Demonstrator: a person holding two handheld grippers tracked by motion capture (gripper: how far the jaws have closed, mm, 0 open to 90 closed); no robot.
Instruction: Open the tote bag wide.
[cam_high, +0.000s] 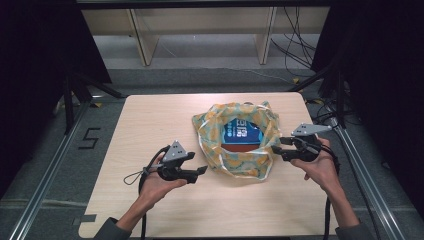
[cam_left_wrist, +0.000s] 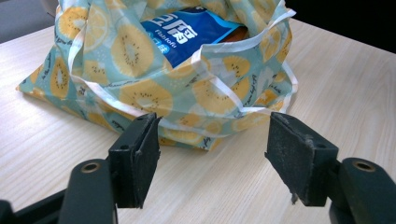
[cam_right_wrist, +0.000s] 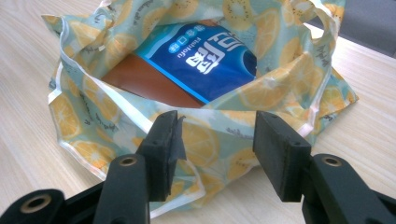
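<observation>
On the left of the wooden table, the left gripper lies low in the person's left hand, its jaws pointing toward the bag and standing wide apart with nothing between them; in the left gripper view the bare tabletop shows between the two black pads, and the bag's near edge lies just beyond their tips, not touching them. The bag, a soft fabric one printed with yellow fruit slices on pale green with white trim, sits slumped a little right of the table's middle with its mouth open upward. Inside it lies a blue packet with white lettering, and a brown surface shows just beside it. On the right, the right gripper is held in the person's right hand at the bag's right edge, jaws parted; in the right gripper view the bag's rim sits between the pads, and they do not press on it.
</observation>
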